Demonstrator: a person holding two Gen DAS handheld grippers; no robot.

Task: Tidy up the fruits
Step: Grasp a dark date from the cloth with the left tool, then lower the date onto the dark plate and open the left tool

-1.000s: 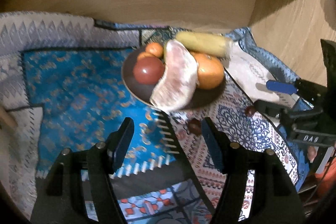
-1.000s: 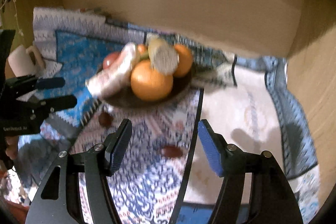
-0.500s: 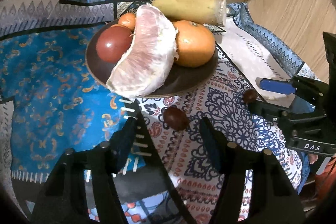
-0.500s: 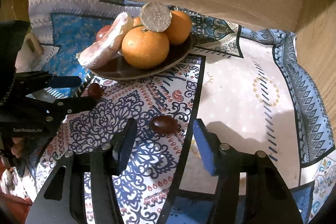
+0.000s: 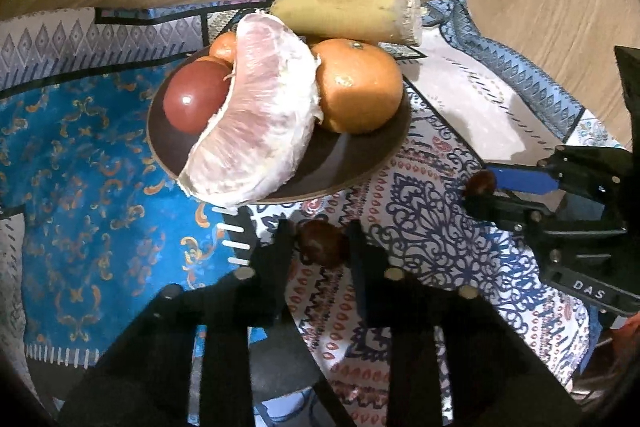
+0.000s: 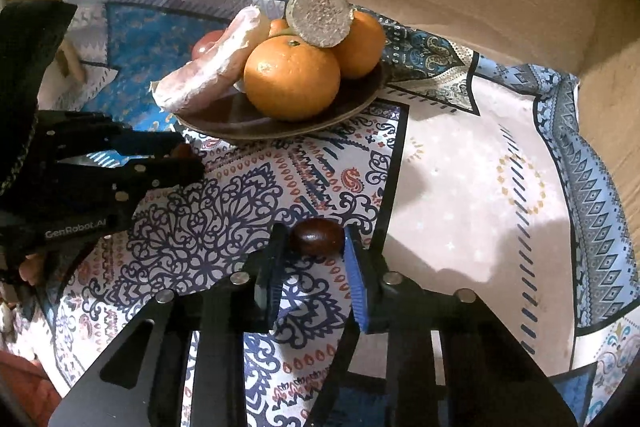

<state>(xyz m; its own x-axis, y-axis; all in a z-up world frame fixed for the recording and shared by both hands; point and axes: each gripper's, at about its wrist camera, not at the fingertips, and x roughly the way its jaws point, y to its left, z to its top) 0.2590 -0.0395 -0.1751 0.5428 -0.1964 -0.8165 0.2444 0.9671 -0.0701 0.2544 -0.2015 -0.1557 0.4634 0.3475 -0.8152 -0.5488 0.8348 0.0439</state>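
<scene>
Brown, glossy date pinched in my left gripper on the patterned cloth, a second date pinched in my right gripper, both jaws just closed, dark fruit plate ahead of both.

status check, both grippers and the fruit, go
Left gripper shut on a brown date, right gripper shut on the other date, both just closed. Dates on the cloth. Plate close ahead, path clear.

Three oranges, two brown dates, one plate.
</scene>
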